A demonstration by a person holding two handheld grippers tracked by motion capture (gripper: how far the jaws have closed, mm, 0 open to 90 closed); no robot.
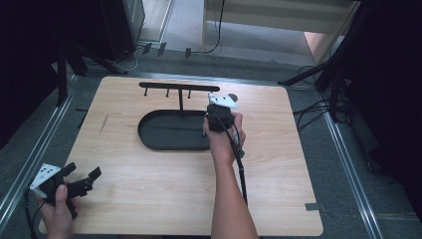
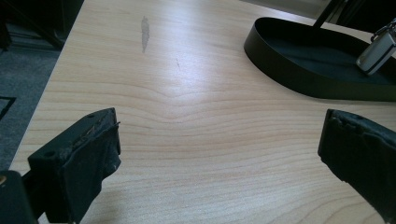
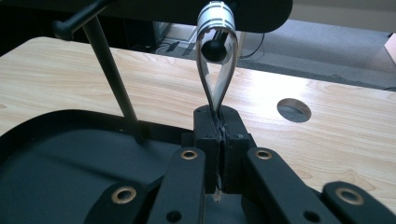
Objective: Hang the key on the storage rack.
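Note:
A black stand has an oval tray (image 1: 149, 134), a thin post (image 1: 181, 102) and a top bar (image 1: 179, 86) with short pegs. My right gripper (image 1: 219, 117) is at the tray's right end, shut on the bottom of a thin strap loop (image 3: 205, 74) with a ribbed silver clasp (image 3: 215, 18). The loop stands upright and encircles the ball tip of a peg (image 3: 215, 49) under the bar (image 3: 261, 9). My left gripper (image 1: 83, 172) rests open near the table's front left corner, with bare wood between its fingers (image 2: 84, 154) and the tray (image 2: 299, 70) ahead.
The wooden table (image 1: 278, 164) has a round hole (image 3: 293, 109) beyond the stand and a grey smudge (image 1: 103, 123) on its left side. Black frame legs and cables (image 1: 308, 109) stand on the grey floor around the table.

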